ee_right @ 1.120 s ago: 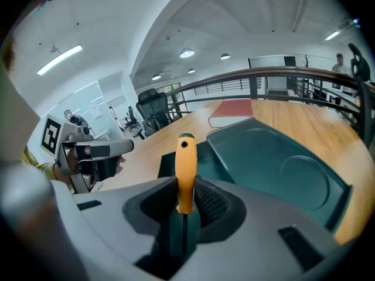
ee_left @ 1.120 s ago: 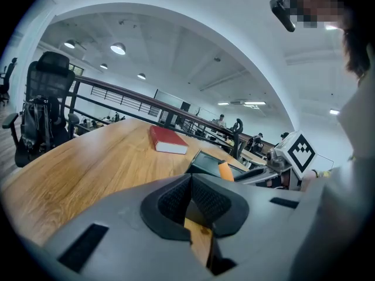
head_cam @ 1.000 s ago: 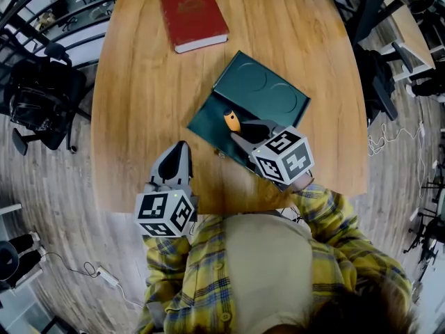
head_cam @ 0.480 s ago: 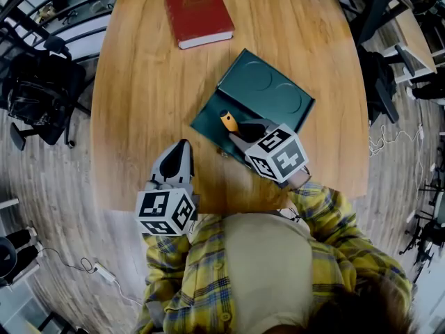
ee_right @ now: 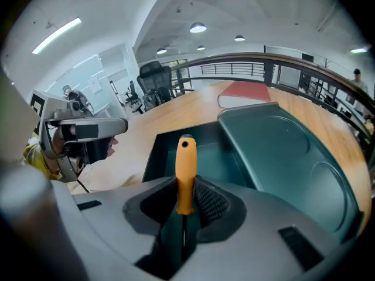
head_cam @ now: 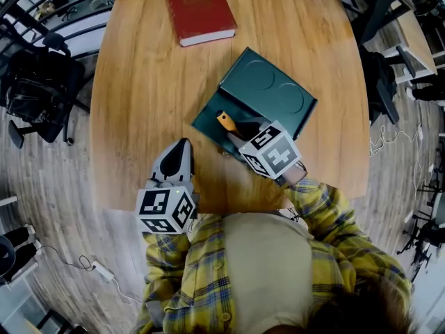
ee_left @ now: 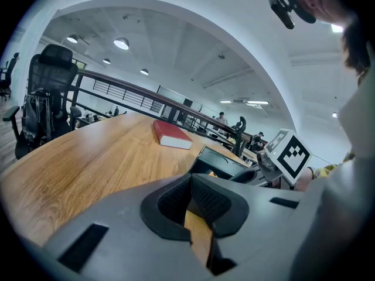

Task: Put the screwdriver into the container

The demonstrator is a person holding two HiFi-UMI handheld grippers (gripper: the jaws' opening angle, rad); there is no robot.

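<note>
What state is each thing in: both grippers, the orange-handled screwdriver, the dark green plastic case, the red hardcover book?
Left gripper: shut, empty, low over the wooden table.
Right gripper: shut on the orange-handled screwdriver.
Orange-handled screwdriver: held, handle forward over the case's base, not released.
Dark green plastic case: lid open, base empty.
Red hardcover book: closed, flat on the table.

Wooden table [head_cam: 139, 82], plank floor [head_cam: 42, 193] (office chair [head_cam: 35, 96])
</note>
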